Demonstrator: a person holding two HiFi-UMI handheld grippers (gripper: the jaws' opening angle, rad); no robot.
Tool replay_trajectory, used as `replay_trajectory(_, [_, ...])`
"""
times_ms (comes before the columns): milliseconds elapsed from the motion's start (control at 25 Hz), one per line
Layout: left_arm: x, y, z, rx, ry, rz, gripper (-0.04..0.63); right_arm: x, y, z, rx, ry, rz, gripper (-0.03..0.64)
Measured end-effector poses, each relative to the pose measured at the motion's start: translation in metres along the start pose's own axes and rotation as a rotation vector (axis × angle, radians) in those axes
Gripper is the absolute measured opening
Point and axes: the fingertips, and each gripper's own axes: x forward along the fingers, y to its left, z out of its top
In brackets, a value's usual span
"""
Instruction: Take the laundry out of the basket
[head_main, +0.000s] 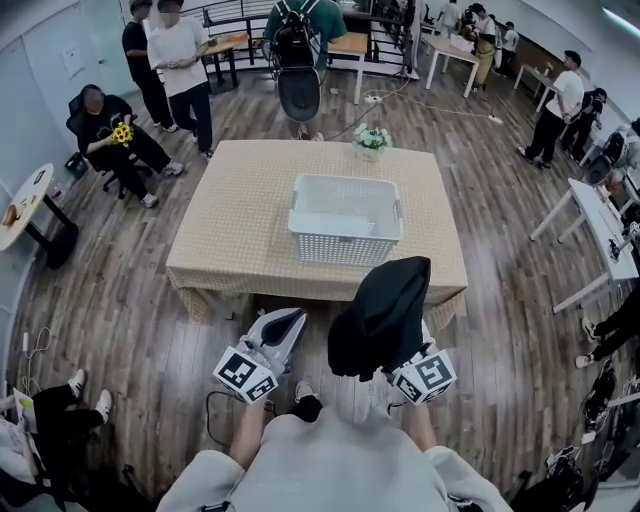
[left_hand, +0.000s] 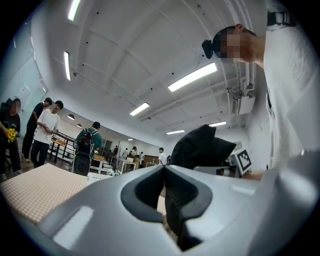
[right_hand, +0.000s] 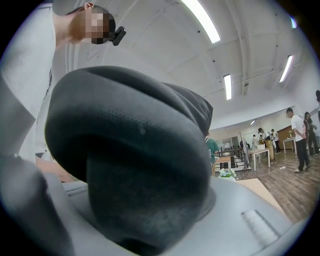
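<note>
The black fabric garment (head_main: 380, 315) hangs out of the basket, gripped by the right tool (head_main: 408, 358). The white plastic lattice basket (head_main: 345, 245) at 12 o'clock seems empty. The left tool (head_main: 288, 320) is clenched on nothing.

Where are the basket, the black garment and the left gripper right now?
basket (head_main: 345, 250), head view, on its front wall.
black garment (head_main: 385, 305), head view, middle of the hanging cloth.
left gripper (left_hand: 164, 169), left gripper view, where its closed fingers meet.
</note>
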Motion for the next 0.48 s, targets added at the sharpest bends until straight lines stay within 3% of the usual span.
replay_trajectory(480, [-0.043,-0.08,-0.022,-0.005,0.026,0.009,0.011,-0.079,0.04,-0.029,0.031,0.029,0.009,0.135])
